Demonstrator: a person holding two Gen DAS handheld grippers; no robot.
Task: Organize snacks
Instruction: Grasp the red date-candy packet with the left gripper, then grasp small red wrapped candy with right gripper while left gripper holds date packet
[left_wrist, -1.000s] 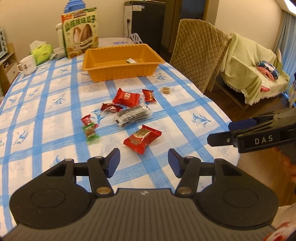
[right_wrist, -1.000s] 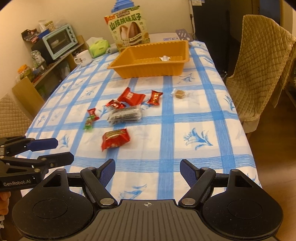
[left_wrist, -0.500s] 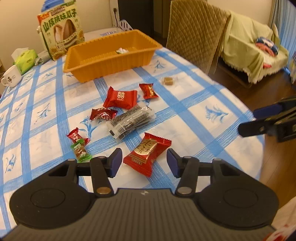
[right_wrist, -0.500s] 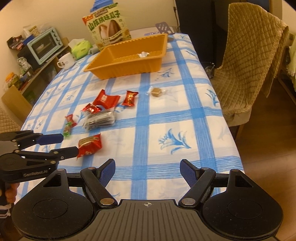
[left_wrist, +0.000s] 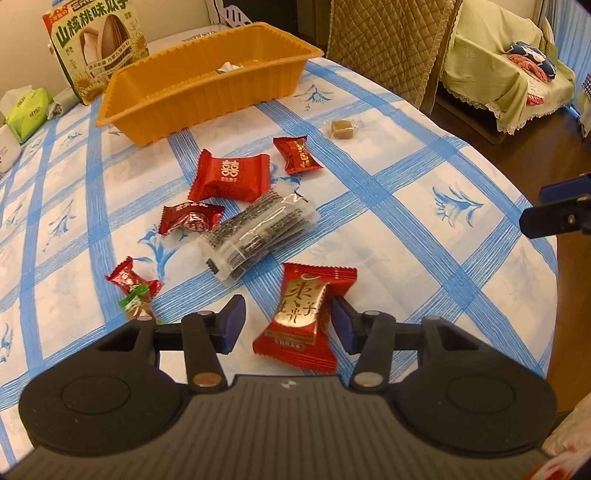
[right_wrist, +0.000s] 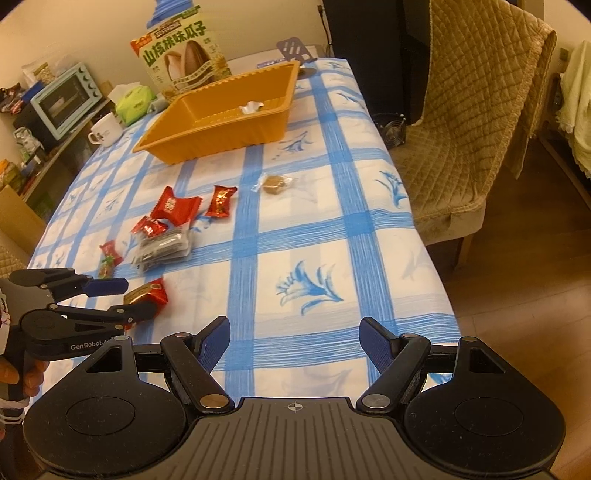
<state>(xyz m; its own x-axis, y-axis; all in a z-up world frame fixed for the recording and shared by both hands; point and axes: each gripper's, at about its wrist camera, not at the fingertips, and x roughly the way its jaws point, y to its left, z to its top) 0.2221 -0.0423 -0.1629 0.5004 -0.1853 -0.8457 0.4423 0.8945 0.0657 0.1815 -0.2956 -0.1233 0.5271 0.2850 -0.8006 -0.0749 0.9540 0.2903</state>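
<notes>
A: Since a second ago the left gripper (left_wrist: 286, 323) has come forward, so the red-and-gold snack packet (left_wrist: 301, 319) now lies between its spread fingers, at the near edge of the table (left_wrist: 424, 229).

B: Closed on it?

A: Not yet; both blue pads stand beside the wrapper. It looks like the pick-up step, so next comes a squeeze, then a carry to the far orange tray (left_wrist: 207, 92).

B: And the right gripper (right_wrist: 293, 341)?

A: Spread wide, holding nothing, over bare cloth
</notes>
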